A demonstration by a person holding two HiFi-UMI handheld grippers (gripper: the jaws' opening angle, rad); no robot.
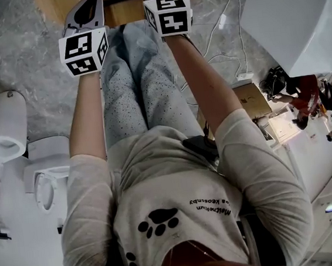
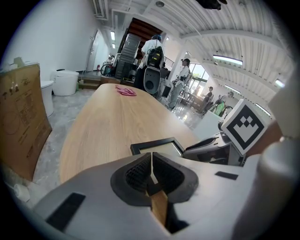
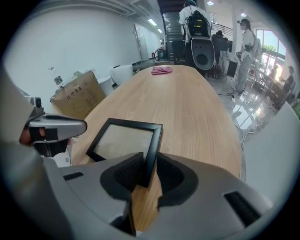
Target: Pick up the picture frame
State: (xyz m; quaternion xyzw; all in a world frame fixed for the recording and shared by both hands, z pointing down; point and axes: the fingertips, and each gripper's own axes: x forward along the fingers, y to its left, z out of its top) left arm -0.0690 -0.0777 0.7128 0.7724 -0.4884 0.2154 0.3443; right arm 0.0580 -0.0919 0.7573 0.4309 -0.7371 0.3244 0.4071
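One black rectangular picture frame (image 3: 125, 140) lay flat on the long light-wood oval counter (image 3: 197, 108), at the end closest to the person. The right hand-held gripper (image 3: 149, 160) had its jaws apart, straddling the frame's right-hand bar by the near corner. There was a bit of a gap on one side, so it wasn't really clamped as far as I could see. The left hand-held gripper (image 2: 151, 164) sat just off the frame's other side, jaws pressed together with nothing in them. Way down at the far end of the counter was a crumpled pink cloth (image 3: 161, 70). A brown cardboard box (image 3: 77, 96) stood on the floor beside the counter, and a few people were standing past the far end.
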